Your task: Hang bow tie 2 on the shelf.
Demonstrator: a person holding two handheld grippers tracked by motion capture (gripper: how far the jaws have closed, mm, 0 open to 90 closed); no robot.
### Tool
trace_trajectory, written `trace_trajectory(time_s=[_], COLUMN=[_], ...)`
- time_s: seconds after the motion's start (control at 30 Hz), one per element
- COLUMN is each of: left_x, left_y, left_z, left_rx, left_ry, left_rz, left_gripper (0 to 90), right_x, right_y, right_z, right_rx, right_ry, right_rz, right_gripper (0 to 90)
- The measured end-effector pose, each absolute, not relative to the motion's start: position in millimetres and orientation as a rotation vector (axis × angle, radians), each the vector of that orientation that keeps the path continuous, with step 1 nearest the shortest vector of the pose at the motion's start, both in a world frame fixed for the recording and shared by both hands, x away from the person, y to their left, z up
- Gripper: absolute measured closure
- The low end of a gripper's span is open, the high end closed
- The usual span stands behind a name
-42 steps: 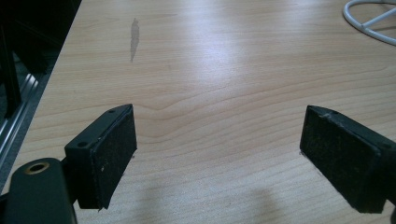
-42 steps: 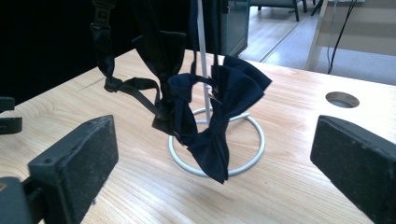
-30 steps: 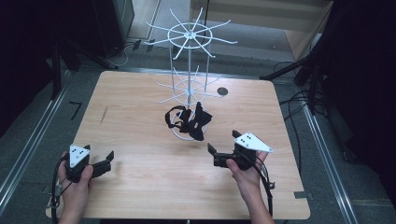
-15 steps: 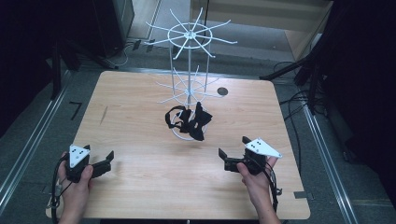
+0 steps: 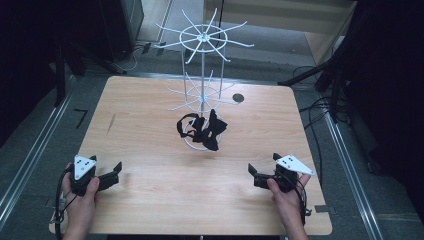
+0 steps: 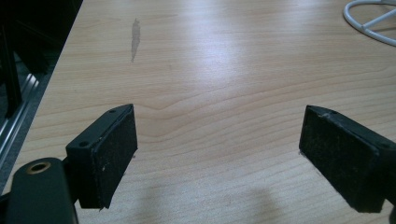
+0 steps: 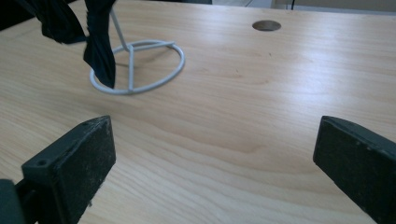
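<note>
A white wire display rack (image 5: 202,70) with radiating hooks stands on the wooden table (image 5: 150,125), behind the middle. Black fabric pieces (image 5: 202,127) hang on its lowest tier, over the round base ring (image 7: 140,70); the fabric (image 7: 98,42) reaches the top left of the right gripper view. My left gripper (image 5: 116,172) rests near the front left corner, open, with nothing between its pads (image 6: 112,154). My right gripper (image 5: 252,175) sits near the front right, open and empty, pointing toward the rack.
A round cable hole (image 5: 238,98) lies in the table right of the rack. A dark scuff mark (image 6: 135,37) is on the left side of the wood. Metal floor rails (image 5: 30,150) and cables (image 5: 320,110) run around the table.
The right hand has drawn its gripper back and to the right, toward the front right corner. The left gripper has stayed where it was.
</note>
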State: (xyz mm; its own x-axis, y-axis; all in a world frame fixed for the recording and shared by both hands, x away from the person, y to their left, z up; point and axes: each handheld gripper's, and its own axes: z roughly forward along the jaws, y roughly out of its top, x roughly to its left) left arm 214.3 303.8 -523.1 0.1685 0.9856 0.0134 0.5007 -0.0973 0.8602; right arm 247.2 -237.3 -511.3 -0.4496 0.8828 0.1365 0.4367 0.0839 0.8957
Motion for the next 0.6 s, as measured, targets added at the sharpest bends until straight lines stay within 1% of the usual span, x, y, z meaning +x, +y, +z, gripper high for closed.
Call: trace_trajectory(time_s=[0.2, 0.6], left_x=[214, 214], left_y=[304, 304], left_z=[-523, -523], left_rx=[1.706, 1.706], left_ry=[1.428, 1.427], left_rz=[0.830, 0.829], left_gripper=[11.7, 11.7], right_x=[240, 231], right_y=[-255, -287], right_z=[-523, -534], right_rx=[1.331, 1.384], right_ry=[1.938, 1.903], right_rz=[1.278, 1.242], right_gripper=[0.0, 0.0])
